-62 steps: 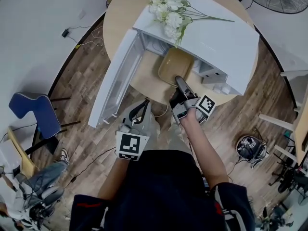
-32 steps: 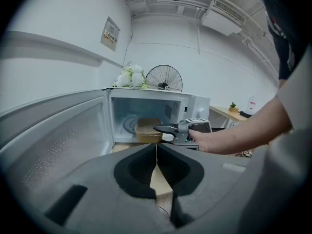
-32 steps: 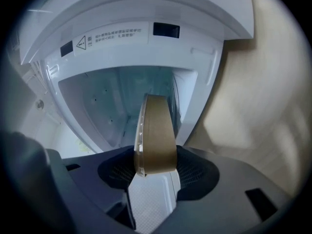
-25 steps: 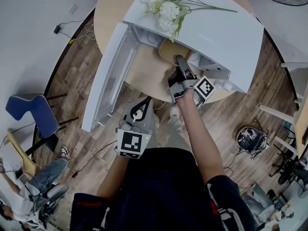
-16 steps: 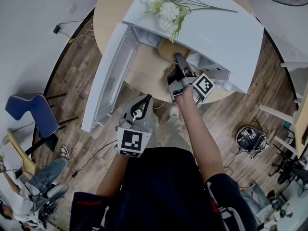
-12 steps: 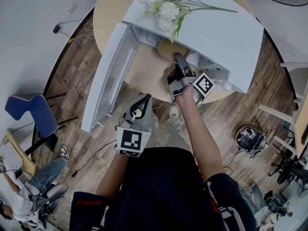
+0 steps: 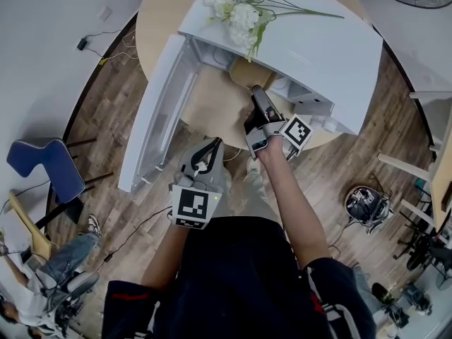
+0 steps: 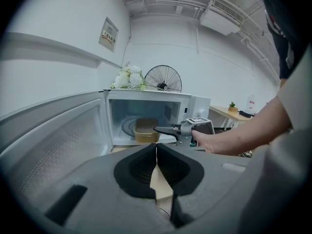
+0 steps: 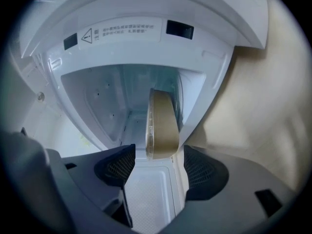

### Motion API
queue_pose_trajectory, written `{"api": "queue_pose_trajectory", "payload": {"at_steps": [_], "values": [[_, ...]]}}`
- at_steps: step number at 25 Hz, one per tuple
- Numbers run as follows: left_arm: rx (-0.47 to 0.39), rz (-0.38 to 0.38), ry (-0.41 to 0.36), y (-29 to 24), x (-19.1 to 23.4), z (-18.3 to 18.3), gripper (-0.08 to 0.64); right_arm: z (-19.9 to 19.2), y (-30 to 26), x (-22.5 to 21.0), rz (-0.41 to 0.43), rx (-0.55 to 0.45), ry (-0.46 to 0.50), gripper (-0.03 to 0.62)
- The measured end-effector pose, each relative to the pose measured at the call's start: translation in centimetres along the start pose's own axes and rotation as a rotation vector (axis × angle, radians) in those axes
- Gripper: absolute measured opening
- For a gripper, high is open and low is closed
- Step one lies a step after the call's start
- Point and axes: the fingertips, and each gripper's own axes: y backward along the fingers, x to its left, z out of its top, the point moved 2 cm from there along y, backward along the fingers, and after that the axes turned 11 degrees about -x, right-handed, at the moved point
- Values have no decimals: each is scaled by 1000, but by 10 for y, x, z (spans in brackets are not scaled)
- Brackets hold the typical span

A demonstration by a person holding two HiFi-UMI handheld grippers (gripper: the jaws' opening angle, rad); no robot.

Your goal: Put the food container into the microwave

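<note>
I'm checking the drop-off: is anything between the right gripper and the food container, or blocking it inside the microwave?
Nothing visible. The food container sits inside the open microwave; the right gripper has just been opening, its jaws either side of the container's near end, not pressing.

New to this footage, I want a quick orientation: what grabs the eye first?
A white microwave stands open on the wooden table, white flowers on its top. A tan food container sits inside, its near edge between the jaws of the right claw; they have just been opening and do not press it.
</note>
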Motion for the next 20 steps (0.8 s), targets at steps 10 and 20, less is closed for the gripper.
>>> {"api": "queue_pose_trajectory", "payload": {"at_steps": [10, 20], "values": [[-26, 16, -6, 0, 3, 9, 20, -10, 29, 5, -77, 111, 201, 196], [-21, 12, -10, -4, 1, 7, 20, -27, 16, 30, -111, 234, 645, 14]]}}
